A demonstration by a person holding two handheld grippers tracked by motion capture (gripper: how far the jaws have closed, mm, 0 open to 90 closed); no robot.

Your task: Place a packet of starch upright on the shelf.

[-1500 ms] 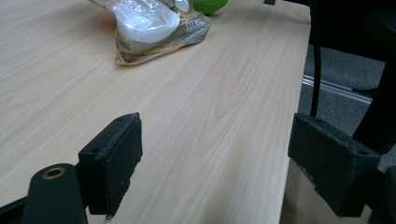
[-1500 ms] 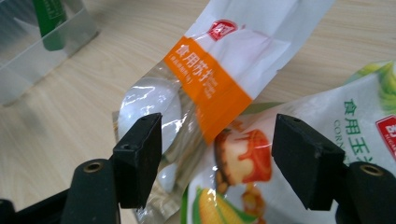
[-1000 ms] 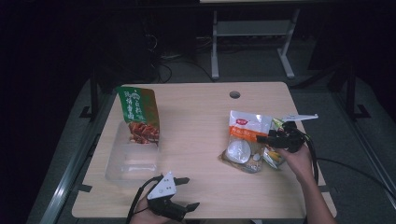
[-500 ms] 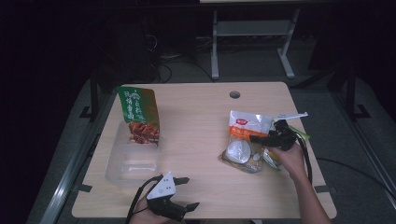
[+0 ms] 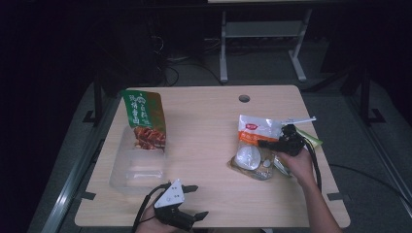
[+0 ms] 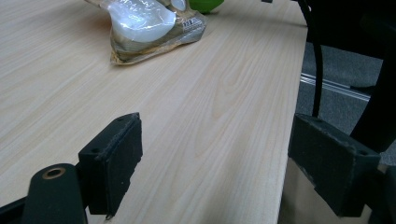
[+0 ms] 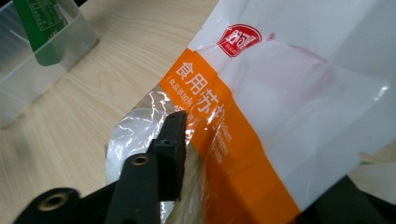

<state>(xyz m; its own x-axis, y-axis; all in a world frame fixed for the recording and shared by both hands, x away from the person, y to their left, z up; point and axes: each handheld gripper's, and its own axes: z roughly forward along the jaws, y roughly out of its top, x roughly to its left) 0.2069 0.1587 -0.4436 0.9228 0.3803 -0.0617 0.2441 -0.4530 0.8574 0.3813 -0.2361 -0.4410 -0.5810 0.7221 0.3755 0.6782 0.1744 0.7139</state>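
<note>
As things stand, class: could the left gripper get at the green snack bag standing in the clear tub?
Probably yes. The left gripper sits open at the near edge, the clear tub just beyond it, and nothing lies between it and the green snack bag.

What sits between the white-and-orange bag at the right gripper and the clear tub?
Nothing visible. Bare table lies between the white-and-orange bag and the clear tub. The right gripper has been closing its jaws around the bag. A green packet leans in the tub's far end.
</note>
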